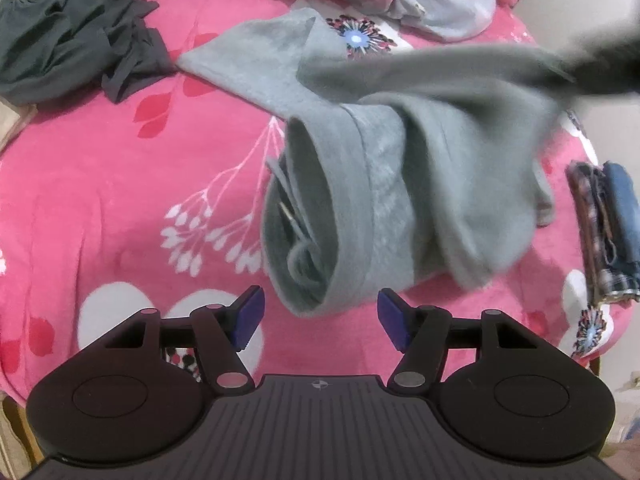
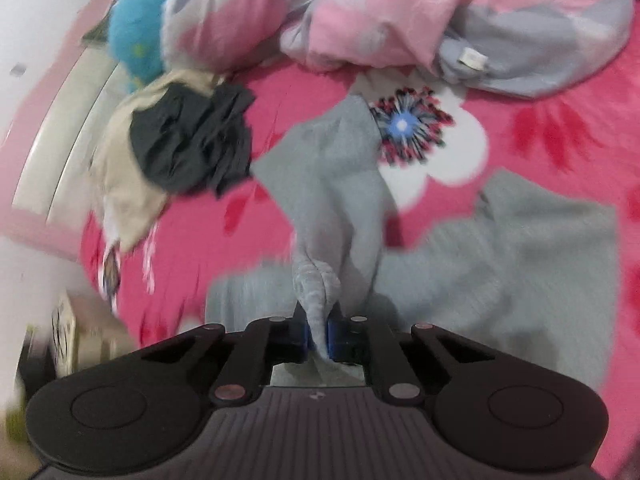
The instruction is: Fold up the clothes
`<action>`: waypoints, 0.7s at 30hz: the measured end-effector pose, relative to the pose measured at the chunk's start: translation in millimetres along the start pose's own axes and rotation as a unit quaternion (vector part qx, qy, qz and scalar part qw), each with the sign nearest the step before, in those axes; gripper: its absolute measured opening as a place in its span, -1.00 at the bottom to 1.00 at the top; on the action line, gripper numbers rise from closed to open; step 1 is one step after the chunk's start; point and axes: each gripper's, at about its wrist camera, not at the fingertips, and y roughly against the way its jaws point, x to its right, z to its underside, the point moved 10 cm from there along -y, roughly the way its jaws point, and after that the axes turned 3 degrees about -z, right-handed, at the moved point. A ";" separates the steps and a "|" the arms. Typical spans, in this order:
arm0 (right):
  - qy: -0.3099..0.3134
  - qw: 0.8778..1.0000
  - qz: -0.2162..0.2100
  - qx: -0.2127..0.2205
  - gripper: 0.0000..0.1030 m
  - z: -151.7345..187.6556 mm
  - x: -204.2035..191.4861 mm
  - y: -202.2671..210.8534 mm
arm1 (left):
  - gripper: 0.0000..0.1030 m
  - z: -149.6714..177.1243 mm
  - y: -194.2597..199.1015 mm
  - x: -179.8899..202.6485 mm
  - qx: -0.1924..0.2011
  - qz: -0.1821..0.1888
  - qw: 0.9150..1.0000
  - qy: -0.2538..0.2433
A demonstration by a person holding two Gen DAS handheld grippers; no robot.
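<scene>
The grey sweatpants (image 1: 360, 184) lie on the pink floral blanket (image 1: 120, 168), waistband at six o'clock. The left gripper (image 1: 320, 316) hovers empty, jaws well apart. The right gripper (image 2: 318, 332) pinches a bunched grey fold, lifted toward twelve o'clock.

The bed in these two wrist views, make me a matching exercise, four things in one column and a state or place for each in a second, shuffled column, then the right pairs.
Column one:
1. left gripper
2. right gripper
3. grey garment
4. dark grey clothing

Column two:
A. crumpled in a heap on the pink bedspread, untouched
B. jaws apart, nothing between them
C. partly lifted, one end pinched
D. jaws closed on a bunch of grey cloth

Pairs: 1-B, 2-D, 3-C, 4-A
</scene>
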 end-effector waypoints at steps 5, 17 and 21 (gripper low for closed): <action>-0.046 0.995 0.089 -0.031 -0.83 81.4 62.0 38.8 | 0.21 -2.0 -7.2 -7.5 -0.010 0.000 1.000 -0.014; 0.032 0.967 0.248 0.049 -0.51 53.9 69.8 58.4 | 0.21 11.3 -12.3 -2.4 -0.039 0.013 0.999 -0.024; 0.185 0.970 0.148 0.048 0.24 23.5 -11.8 27.3 | 0.22 19.2 -9.1 -5.9 -0.040 0.020 0.999 0.011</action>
